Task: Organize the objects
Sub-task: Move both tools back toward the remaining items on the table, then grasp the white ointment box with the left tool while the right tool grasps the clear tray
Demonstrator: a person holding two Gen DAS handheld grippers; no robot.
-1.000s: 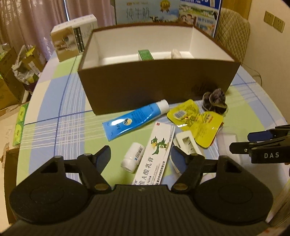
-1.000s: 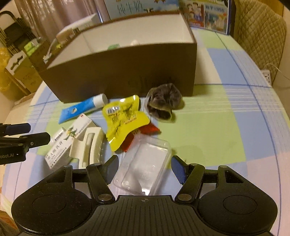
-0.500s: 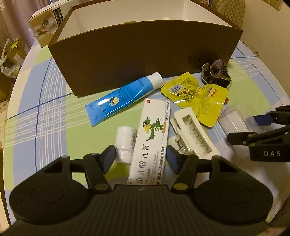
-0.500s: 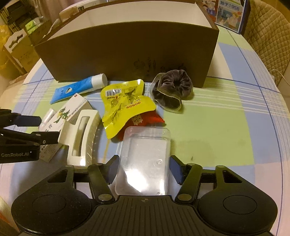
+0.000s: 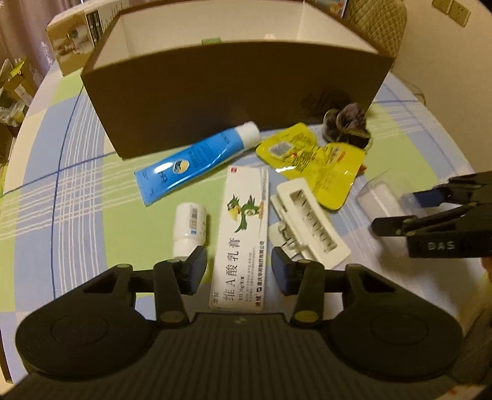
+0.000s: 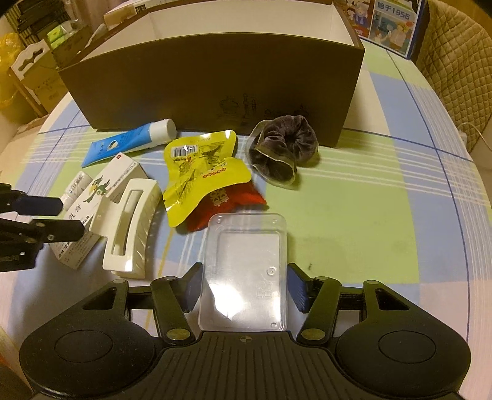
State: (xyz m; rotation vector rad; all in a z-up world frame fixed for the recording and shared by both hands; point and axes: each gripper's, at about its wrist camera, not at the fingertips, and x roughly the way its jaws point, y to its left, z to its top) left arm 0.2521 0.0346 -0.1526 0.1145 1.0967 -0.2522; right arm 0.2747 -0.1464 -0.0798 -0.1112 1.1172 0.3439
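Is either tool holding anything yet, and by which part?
Neither. The left tool straddles the ointment box, the right tool straddles the clear case; both open.

Bare tablecloth [image 6: 369,221] right of the scrunchie [image 6: 283,150]; brown box [image 6: 215,83] walls off the far side.

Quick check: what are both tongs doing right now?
Left tongs: open, astride the ointment box, not gripping.
Right tongs: open, astride the clear plastic tray.

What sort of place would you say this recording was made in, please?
Most likely a home dining or living room: a round table under a checked cloth, a quilted chair drawn up to it, curtains behind, and cardboard boxes stacked beside the table.
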